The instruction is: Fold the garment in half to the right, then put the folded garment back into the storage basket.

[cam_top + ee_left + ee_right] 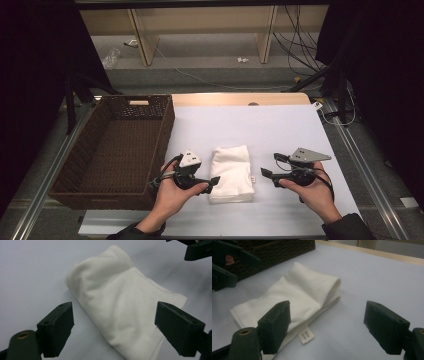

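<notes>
A folded white cloth (231,173) lies on the pale mat between the two hands, with a small label at its right edge. My left gripper (215,180) is at the cloth's left edge, open, jaws pointing right at it. In the left gripper view the cloth (120,305) lies just ahead between the spread jaws, nothing held. My right gripper (264,174) stands open a little to the right of the cloth, pointing left. The right gripper view shows the cloth (294,297) ahead and left, its label (306,335) near the left jaw.
A dark wicker basket (75,170) with nothing in it stands at the left, its corner close to the left hand. The pale mat (260,125) stretches bare behind the cloth. Cables and shelf legs lie beyond the table's far edge.
</notes>
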